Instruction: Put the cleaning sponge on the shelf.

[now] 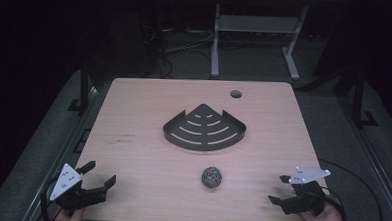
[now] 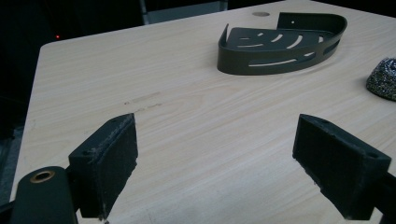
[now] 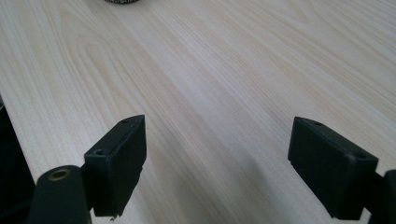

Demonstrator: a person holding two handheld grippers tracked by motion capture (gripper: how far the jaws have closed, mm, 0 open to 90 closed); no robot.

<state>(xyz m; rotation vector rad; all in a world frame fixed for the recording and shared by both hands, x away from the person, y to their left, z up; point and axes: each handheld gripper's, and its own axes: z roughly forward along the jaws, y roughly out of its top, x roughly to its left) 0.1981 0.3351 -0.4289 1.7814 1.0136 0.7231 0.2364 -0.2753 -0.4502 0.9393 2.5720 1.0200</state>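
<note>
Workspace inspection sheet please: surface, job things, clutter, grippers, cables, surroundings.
Surface: light wooden table, round hole near its far edge.
Job things: speckled ball on the near middle; dark slotted corner rack beyond it, apart from it.
Clutter: nothing seen.
Grippers: left gripper and right gripper both open, nothing between the jaws, at the near corners.
Cables: one cable trails from the right gripper.
Surroundings: dark room, grey desk frame behind.
</note>
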